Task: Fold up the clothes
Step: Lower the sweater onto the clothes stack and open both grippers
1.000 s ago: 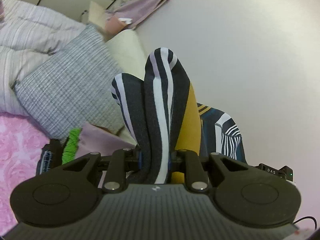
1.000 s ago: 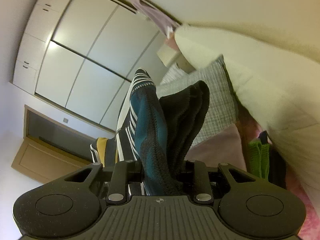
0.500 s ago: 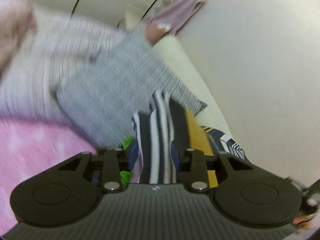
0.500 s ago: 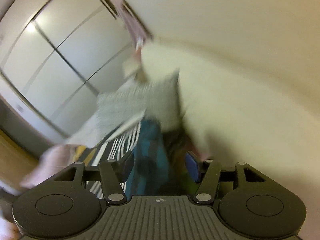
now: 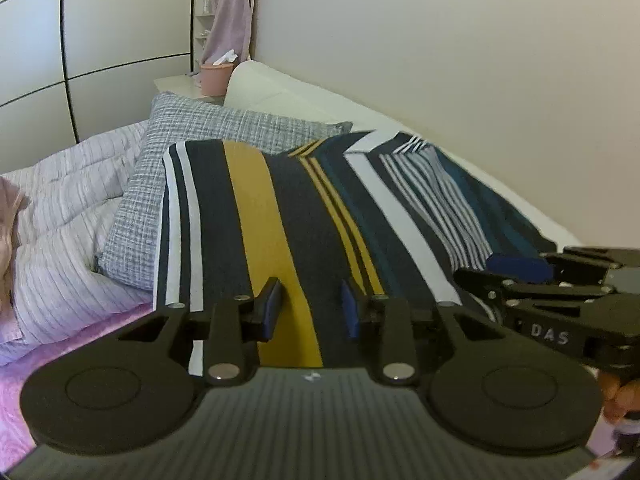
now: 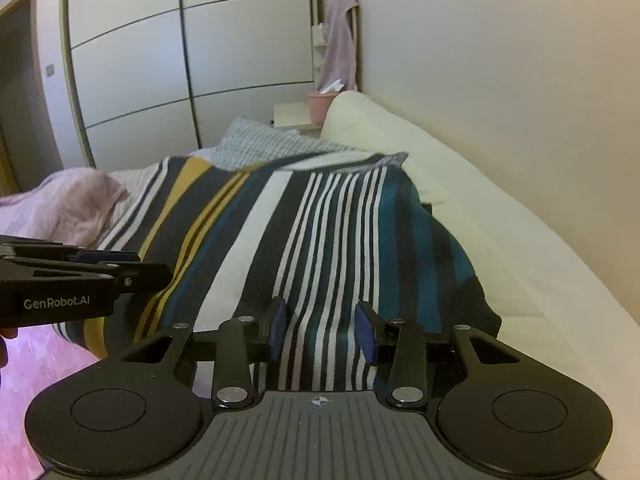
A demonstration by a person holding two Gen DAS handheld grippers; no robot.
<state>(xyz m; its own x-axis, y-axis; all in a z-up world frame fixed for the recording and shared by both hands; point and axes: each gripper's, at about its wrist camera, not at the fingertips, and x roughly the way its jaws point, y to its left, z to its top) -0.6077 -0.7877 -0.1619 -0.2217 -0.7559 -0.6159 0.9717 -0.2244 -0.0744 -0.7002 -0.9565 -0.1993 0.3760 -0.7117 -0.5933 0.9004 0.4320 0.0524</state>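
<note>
Hovering both tongs over the near hem of the dark knit garment with white, mustard and teal stripes (image 5: 280,216), which is lying spread flat on the bed, far end draped up onto the grey crosshatch pillow (image 5: 224,128) and the cream headboard cushion (image 6: 460,200).

Left tongs (image 5: 310,306) are sitting wide, blue pads either side of the mustard stripe, nothing between them. Right tongs (image 6: 322,330) are also sitting wide over the thin white stripes, holding nothing. Whether the pads are touching the cloth, cannot tell.

Key relation: garment's long axis is running near-to-far, straight ahead of both tongs, stripes running along it. Left tongs are covering the left half, right tongs the right half, side by side at the near edge. Neither is nearer; both are equally placed.

Judging: the spread is done, the fold is not yet started. Next move is looking like pinching the near hem at both points and carrying it far. Risk: knit slipping, uneven fold.
</note>
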